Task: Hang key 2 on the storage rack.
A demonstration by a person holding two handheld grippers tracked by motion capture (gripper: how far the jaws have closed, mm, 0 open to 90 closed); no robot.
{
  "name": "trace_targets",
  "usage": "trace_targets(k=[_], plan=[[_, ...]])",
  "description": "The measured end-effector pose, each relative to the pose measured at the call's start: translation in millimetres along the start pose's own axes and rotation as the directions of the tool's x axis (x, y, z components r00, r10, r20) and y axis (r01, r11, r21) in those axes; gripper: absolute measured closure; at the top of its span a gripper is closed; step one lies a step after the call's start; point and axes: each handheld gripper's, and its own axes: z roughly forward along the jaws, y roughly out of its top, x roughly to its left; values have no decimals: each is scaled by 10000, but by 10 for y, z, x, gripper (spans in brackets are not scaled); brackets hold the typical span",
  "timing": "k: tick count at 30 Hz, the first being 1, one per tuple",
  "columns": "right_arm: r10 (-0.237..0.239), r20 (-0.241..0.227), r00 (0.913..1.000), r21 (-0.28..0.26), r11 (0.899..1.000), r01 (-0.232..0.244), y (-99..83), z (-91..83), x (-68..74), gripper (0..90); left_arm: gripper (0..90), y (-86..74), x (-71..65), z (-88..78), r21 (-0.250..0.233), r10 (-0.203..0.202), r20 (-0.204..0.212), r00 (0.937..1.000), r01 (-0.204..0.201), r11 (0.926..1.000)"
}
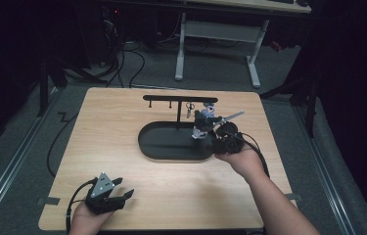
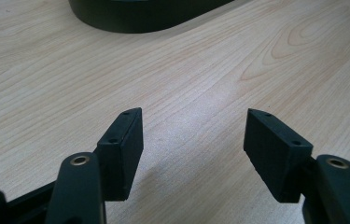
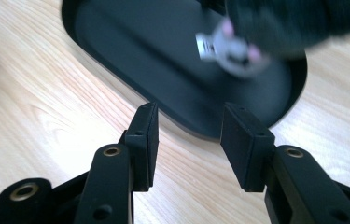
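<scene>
Right gripper (image 3: 189,140) jaws apart, nothing between them, at the near rim of the oval black tray (image 3: 116,60). Blurred grey-and-pink toy keychain (image 3: 231,46), probably hanging off the rack (image 1: 180,98), sits above the tray. Left gripper (image 2: 193,149) open, idle over the table (image 2: 46,70). Risk: the swinging charm slips the hook or snags a jaw.

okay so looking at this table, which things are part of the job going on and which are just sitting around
In the job:
right gripper, jaws open, nothing between them
plush keychain, hanging over the tray
black rack
black tray

Lying about:
left gripper, open, idle near the table's front edge
small keys hanging on the rack
white desk frame behind the table
</scene>
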Motion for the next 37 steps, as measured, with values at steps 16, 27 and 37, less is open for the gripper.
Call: trace_targets(k=[16, 27, 37], plan=[[580, 300, 9979, -1647, 9850, -523, -936, 231, 23, 534, 379, -4, -36, 25, 53, 53, 31, 10000, -53, 10000], [472, 794, 9957, -3015, 9532, -211, -1639, 288, 196, 468, 373, 20, -110, -27, -179, 21, 247, 9997, -17, 9998], [790, 348, 9963, -3416, 9378, -624, -1723, 225, 83, 408, 359, 37, -173, -5, -184, -159, 79, 9998, 160, 9997]])
